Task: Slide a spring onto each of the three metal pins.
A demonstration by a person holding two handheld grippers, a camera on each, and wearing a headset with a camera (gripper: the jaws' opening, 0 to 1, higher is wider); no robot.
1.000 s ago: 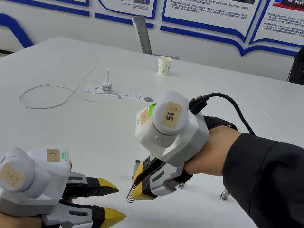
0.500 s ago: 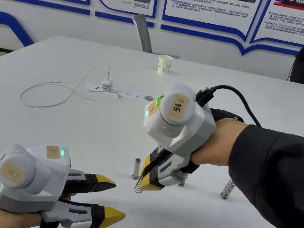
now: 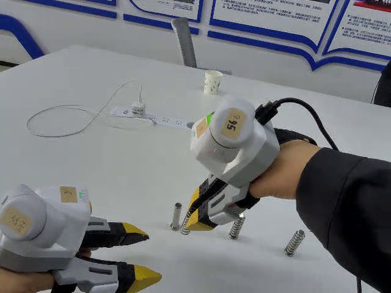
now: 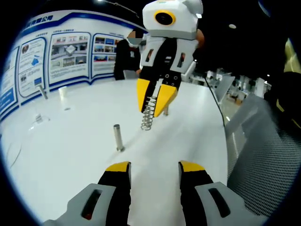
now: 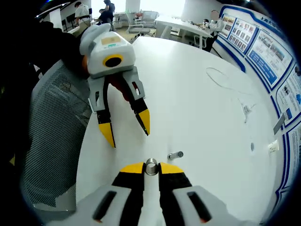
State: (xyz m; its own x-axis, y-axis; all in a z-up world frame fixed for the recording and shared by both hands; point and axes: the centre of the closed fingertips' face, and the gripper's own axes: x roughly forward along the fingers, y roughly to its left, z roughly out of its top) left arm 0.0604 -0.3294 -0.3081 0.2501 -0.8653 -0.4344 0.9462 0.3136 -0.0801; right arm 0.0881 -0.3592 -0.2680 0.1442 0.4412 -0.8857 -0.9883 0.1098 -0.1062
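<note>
Shiny metal spring (image 3: pixel 185 224), matt metal pin (image 3: pixel 176 216), smooth white table (image 3: pixel 110 174).

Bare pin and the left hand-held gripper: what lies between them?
Only bare tabletop separates the pin from the left hand-held gripper, per the left gripper view.

We watch the right gripper (image 3: pixel 197 221) lift and drift right and farther away, carrying its pinched spring (image 3: pixel 185 227) to just right of the bare pin (image 3: pixel 176 216), and a second spring (image 3: pixel 236 226) comes out from behind it.
</note>
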